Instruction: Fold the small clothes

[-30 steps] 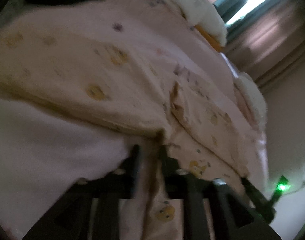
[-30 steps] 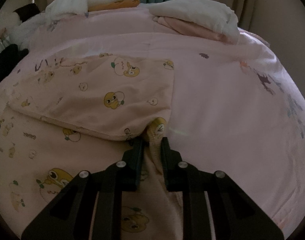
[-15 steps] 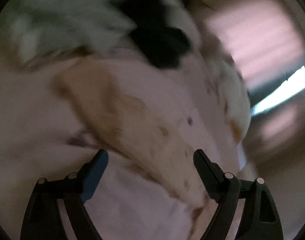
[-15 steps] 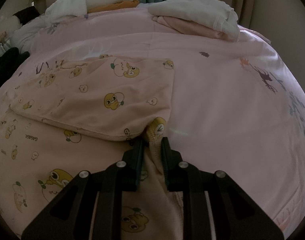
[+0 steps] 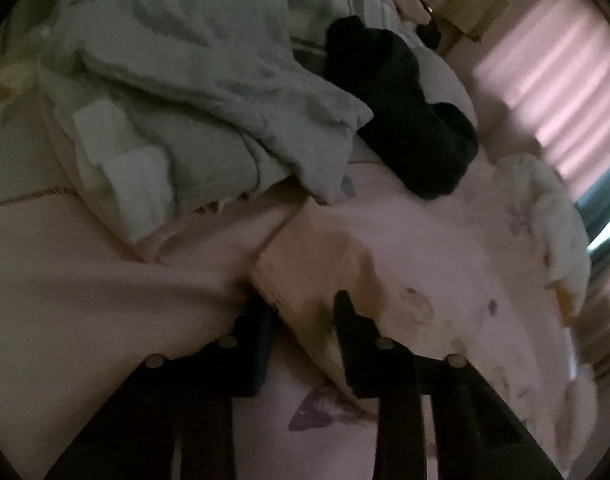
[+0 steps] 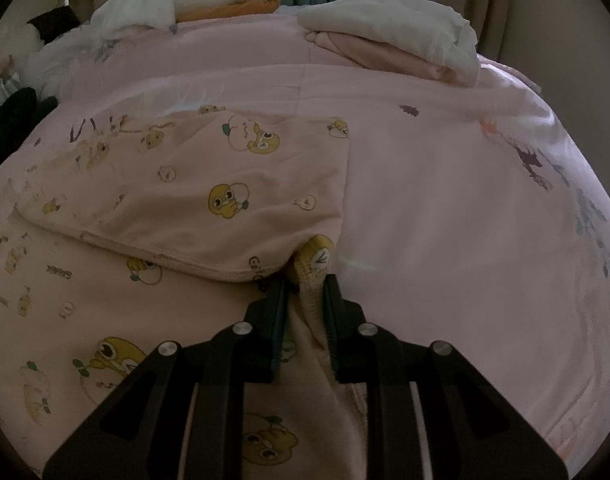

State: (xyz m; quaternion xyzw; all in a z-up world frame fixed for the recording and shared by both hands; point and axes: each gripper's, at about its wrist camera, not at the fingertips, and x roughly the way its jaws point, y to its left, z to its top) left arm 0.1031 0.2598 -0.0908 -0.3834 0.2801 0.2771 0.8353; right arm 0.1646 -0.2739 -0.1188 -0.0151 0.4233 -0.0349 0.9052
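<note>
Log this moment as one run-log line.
stage: folding | left gripper: jaws just closed onto corner of peach duck-print cloth garment | right gripper: clamps its hem | surface: pink bedsheet

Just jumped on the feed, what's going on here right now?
A person with two handheld grippers is folding a small duck-print garment on a pink bedsheet. The right gripper is clamped on a fold of it. The left gripper's jaws have just been closing around another corner of the garment.
</note>
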